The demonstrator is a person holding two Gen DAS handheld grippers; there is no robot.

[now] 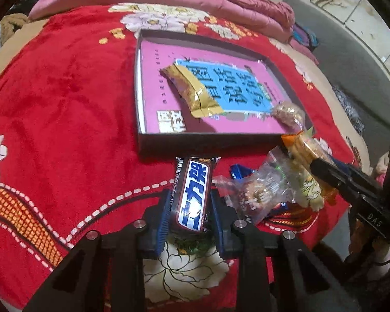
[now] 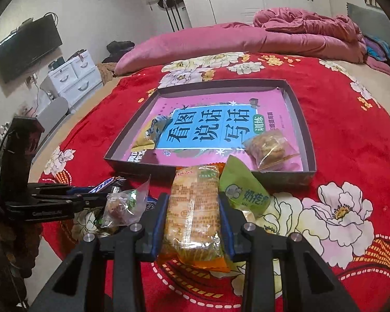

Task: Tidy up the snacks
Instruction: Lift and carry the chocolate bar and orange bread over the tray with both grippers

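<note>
The left gripper (image 1: 188, 209) is clenched on a chocolate bar (image 1: 192, 195) in a dark wrapper with blue and white letters, holding it by the long sides near the middle, just before the near wall of the shallow grey box (image 1: 169, 144). The bar looks stiff and compact, so I think this side hold is good; the glossy wrapper may slip if the squeeze is weak.

The right gripper (image 2: 192, 223) is closed on an orange biscuit packet (image 2: 193, 208), also by its long sides, near the box front. This packet looks light and crinkly, with brittle pieces inside, so a hard squeeze could crush them.

Inside the box, on a pink book cover (image 2: 228, 130), lie a gold wrapped snack (image 1: 192, 92) and a clear bag with a brown cake (image 2: 270, 148). On the red flowered blanket (image 1: 65, 91) near the box wait a green packet (image 2: 244, 195) and a small clear bag of candy (image 2: 124, 205), both soft; their sealed ends seem the easiest place to pinch.
</note>
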